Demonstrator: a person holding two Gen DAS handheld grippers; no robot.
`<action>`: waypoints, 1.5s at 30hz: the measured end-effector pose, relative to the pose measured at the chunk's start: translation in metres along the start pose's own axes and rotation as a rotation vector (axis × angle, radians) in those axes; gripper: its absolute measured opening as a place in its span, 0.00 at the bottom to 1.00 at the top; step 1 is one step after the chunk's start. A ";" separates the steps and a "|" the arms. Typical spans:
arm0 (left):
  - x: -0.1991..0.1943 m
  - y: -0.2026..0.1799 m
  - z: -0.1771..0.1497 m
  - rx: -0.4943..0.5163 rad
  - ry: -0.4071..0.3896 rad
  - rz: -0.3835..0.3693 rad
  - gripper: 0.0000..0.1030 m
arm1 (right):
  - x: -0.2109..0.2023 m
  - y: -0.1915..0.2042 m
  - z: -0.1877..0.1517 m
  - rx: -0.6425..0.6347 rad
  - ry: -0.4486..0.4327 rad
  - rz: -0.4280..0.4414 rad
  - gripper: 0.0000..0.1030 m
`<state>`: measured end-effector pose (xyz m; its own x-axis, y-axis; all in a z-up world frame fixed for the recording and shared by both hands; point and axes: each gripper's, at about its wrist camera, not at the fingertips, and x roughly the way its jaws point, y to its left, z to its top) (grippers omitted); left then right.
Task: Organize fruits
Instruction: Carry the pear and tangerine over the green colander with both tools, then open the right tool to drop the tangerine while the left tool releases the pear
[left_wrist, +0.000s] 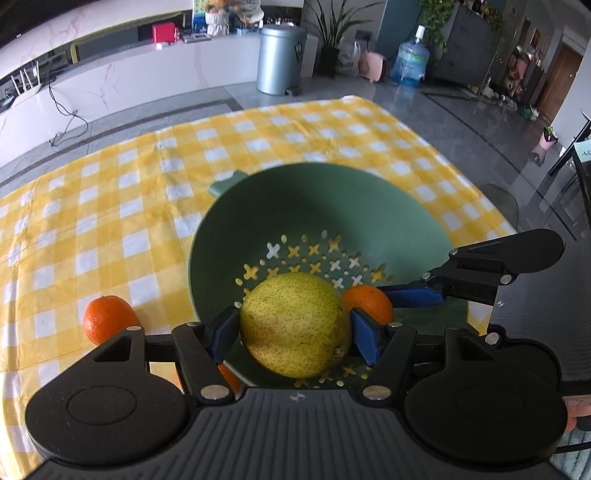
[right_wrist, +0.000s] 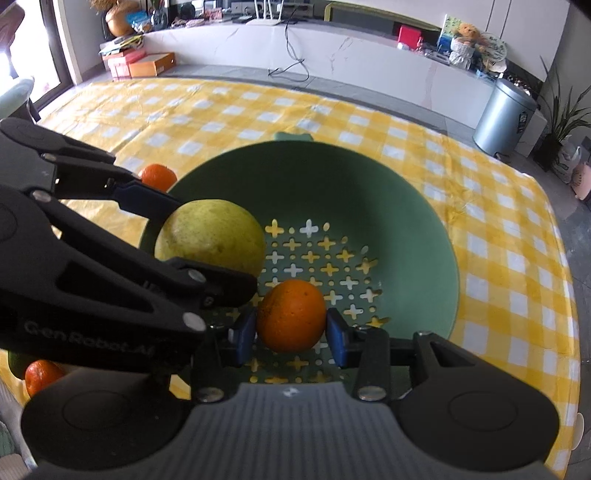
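From the left wrist, we are gripping the pear (left_wrist: 295, 325) in the left gripper (left_wrist: 295, 332) over the green colander (left_wrist: 369, 206). From the right wrist, the right gripper (right_wrist: 291, 332) is clasping an orange (right_wrist: 291, 319) above the same colander; we should be lowering both before letting go.

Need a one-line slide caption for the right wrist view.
Right tool holds an orange over the green strainer bowl while the left tool brings in a pear.

Your pear (left_wrist: 294, 325) hangs over the colander (left_wrist: 317, 195) – an orange (left_wrist: 367, 302) at its right, another (left_wrist: 107, 319) outside, left, on the tablecloth (left_wrist: 110, 206).
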<state>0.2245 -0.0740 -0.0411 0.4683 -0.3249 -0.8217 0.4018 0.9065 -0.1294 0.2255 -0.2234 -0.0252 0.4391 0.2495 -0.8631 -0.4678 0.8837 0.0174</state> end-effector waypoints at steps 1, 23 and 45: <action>0.001 0.001 0.000 0.000 0.001 -0.002 0.73 | 0.002 -0.002 0.000 0.014 0.007 0.015 0.37; 0.007 0.003 0.004 -0.026 0.040 -0.025 0.73 | 0.000 -0.001 -0.004 -0.023 0.075 0.006 0.38; -0.024 -0.016 0.011 -0.027 -0.058 -0.021 0.85 | -0.029 -0.015 -0.004 0.041 0.031 -0.033 0.63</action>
<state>0.2158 -0.0835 -0.0133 0.5053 -0.3587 -0.7849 0.3915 0.9058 -0.1620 0.2171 -0.2455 -0.0027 0.4291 0.2084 -0.8789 -0.4218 0.9066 0.0090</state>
